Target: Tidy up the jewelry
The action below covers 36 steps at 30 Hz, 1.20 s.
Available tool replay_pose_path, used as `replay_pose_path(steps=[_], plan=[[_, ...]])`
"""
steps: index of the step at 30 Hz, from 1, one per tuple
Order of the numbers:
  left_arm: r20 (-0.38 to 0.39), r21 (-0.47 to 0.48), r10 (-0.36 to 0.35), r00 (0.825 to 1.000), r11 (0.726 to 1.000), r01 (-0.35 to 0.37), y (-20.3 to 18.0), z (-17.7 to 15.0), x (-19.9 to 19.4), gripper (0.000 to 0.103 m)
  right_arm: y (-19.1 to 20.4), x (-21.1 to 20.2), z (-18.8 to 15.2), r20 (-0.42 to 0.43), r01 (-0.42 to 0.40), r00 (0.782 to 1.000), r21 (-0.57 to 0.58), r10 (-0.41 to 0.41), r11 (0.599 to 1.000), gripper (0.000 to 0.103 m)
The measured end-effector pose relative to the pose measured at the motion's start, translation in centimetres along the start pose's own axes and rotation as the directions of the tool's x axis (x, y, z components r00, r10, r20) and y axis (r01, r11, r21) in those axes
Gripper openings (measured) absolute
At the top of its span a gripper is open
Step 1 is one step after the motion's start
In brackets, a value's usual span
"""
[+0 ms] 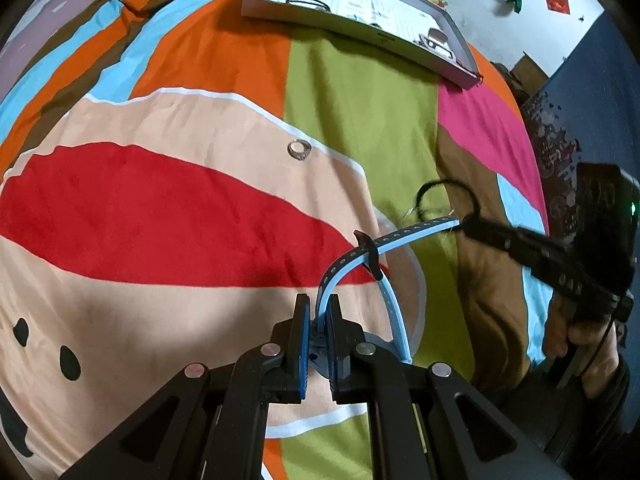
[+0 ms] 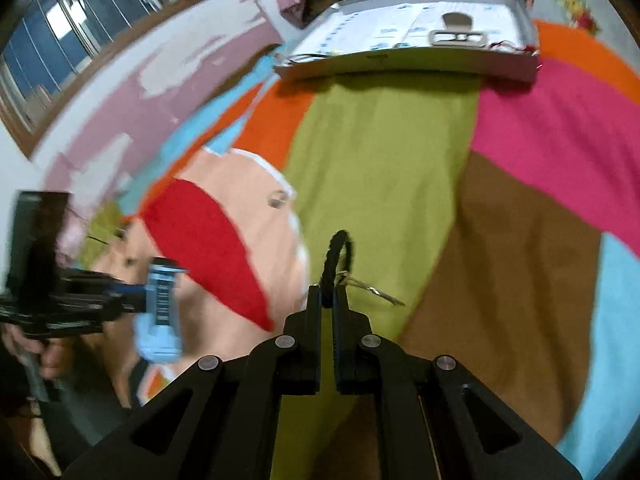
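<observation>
— So, what have you got in each hand?

— Your left gripper (image 1: 317,312) is clamped on the blue strap (image 1: 352,256), which arcs up and out toward the right. Your right gripper (image 2: 327,300) is pinched shut on the black cord (image 2: 338,256), with a small metal charm (image 2: 374,290) dangling off it. Both pieces hang clear of the bedspread (image 1: 180,216).

— And where do they go?

— Most likely into the tray (image 1: 360,26) at the far edge of the bed. It already holds a dark loop (image 1: 306,2) at one end and a buckle piece (image 2: 456,38) at the other. A ring (image 1: 299,149) lies alone on the cloth, well short of the tray.

— How do you do the carry well?

— Bring one hand in at a time, since the strap tip sits just beside the right fingers (image 1: 492,236) and could snag the cord. Go over the rim, not into it. Lower each piece onto a bare part of the tray, apart from what's there, and only then let go. The right view is blurred, so slow that hand down

— The ring?

— Leave it for a later trip; both hands are full
</observation>
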<state>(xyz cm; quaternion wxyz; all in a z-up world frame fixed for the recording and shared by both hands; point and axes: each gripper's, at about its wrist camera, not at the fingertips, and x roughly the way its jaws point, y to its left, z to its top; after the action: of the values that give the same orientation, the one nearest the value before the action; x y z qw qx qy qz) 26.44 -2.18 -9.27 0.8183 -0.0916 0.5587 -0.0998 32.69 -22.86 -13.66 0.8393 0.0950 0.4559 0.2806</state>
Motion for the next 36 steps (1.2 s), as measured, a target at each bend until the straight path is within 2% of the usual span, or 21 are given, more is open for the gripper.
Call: replay_pose_path(steps=[1,3,7,11,14,16,18,19,20,21,26,29,32,33,35,36], plan=[[0.005,-0.003,-0.001,1.0,1.0,0.001,0.1,0.1,-0.2,0.007,0.2,0.2,-0.1,-0.004,-0.051,0.999,0.003,0.051,0.999,0.005],[0.015,-0.003,0.001,1.0,1.0,-0.001,0.1,0.2,-0.5,0.007,0.8,0.7,-0.2,-0.018,-0.099,0.995,-0.004,0.099,0.995,0.005],[0.028,-0.013,0.012,1.0,1.0,-0.012,0.6,0.2,-0.8,0.007,2.7,1.5,-0.9,-0.068,-0.105,0.993,-0.086,0.099,0.991,0.005],[0.029,-0.045,0.0,1.0,0.999,0.001,1.4,0.0,-0.4,0.007,2.9,2.3,-1.0,-0.085,0.03,0.996,-0.129,-0.041,0.991,0.005],[0.042,-0.045,0.007,0.999,0.999,-0.005,1.6,-0.1,-0.1,0.007,1.2,1.9,-0.8,-0.062,0.199,0.977,-0.102,-0.206,0.975,0.005],[0.049,-0.044,0.005,0.999,0.999,-0.003,1.6,-0.2,0.0,0.007,0.3,1.3,-0.4,-0.033,0.318,0.946,-0.085,-0.322,0.944,0.005],[0.05,-0.048,-0.004,0.999,0.999,0.007,1.5,-0.2,0.2,0.007,-0.3,0.3,-0.1,0.013,0.449,0.893,-0.097,-0.45,0.888,0.005],[0.051,-0.047,-0.008,0.999,0.999,0.01,1.5,-0.2,0.2,0.007,-0.3,-0.3,0.0,0.047,0.524,0.851,-0.113,-0.522,0.844,0.005],[0.055,-0.045,-0.01,0.998,0.999,0.012,1.5,-0.1,0.2,0.007,-0.2,-0.7,0.2,0.076,0.56,0.828,-0.124,-0.555,0.819,0.005],[0.059,-0.043,-0.01,0.998,0.999,0.013,1.4,-0.1,0.1,0.007,0.1,-1.4,0.2,0.118,0.579,0.815,-0.13,-0.567,0.805,0.005],[0.086,-0.039,-0.017,0.996,0.999,0.02,1.3,0.1,-0.6,0.007,3.4,-3.9,0.6,0.322,0.556,0.813,-0.185,-0.485,0.81,0.005],[0.098,-0.04,-0.019,0.995,0.999,0.023,1.3,0.2,-0.9,0.007,5.7,-4.8,0.4,0.434,0.588,0.779,-0.256,-0.452,0.767,0.005],[0.11,-0.042,-0.023,0.994,0.999,0.027,1.4,0.4,-1.2,0.007,7.6,-4.5,0.3,0.494,0.643,0.742,-0.334,-0.453,0.69,0.005],[0.114,-0.043,-0.022,0.993,0.999,0.027,1.5,0.5,-1.3,0.007,7.9,-4.3,0.4,0.5,0.65,0.738,-0.344,-0.453,0.678,0.005],[0.119,-0.046,-0.023,0.993,0.999,0.028,1.6,0.6,-1.4,0.007,8.9,-3.8,0.2,0.539,0.71,0.69,-0.377,-0.483,0.594,0.005],[0.12,-0.049,-0.024,0.992,0.998,0.031,1.7,0.7,-1.4,0.007,9.7,-3.6,0.0,0.571,0.748,0.655,-0.397,-0.495,0.532,0.005]])
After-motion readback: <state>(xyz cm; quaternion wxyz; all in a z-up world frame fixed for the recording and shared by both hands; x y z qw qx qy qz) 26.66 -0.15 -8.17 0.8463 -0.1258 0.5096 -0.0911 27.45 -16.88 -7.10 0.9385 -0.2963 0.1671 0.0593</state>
